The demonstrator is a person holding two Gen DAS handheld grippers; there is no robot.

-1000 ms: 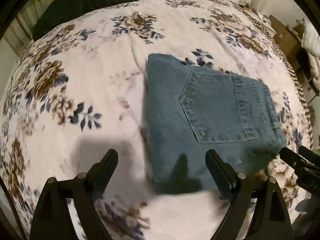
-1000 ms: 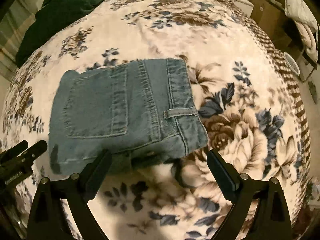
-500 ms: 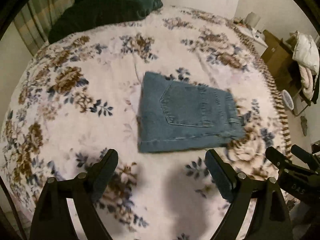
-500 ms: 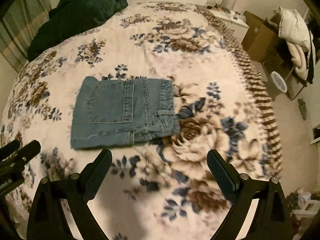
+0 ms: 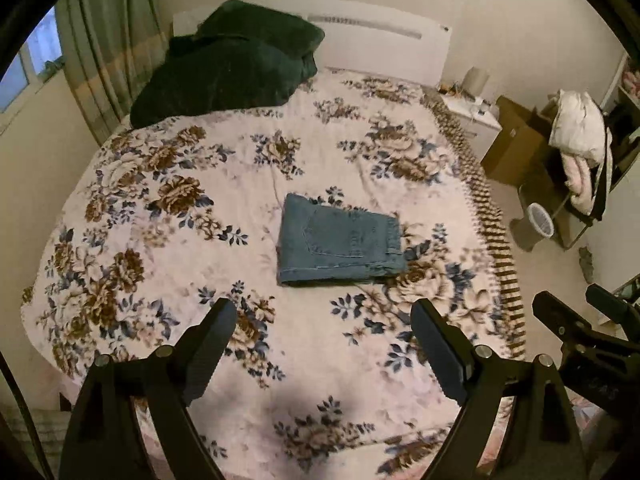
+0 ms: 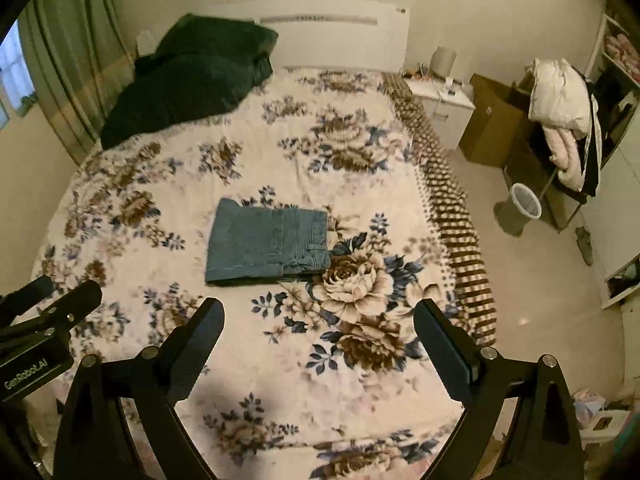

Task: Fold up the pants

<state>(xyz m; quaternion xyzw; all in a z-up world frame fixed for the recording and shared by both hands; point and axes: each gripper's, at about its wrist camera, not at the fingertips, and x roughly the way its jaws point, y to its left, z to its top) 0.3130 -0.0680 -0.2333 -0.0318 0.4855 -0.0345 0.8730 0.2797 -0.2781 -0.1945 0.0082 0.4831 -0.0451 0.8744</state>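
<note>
Folded pants flat on floral bedspread, right tongs spread wide above, empty

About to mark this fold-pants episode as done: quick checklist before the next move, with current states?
1. Pants folded into a compact rectangle: ok, back pocket facing up.
2. Pants lying flat on the floral blanket, away from its edges: ok.
3. Left gripper empty: ok, jaws wide apart, nothing between them.
4. Right gripper empty: ok, jaws wide apart, nothing between them.
5. Both grippers clear of the denim: ok, pants lie beyond the fingertips in both wrist views.
6. Layers aligned at the near right corner: cannot tell; the edges there look slightly bunched.
</note>
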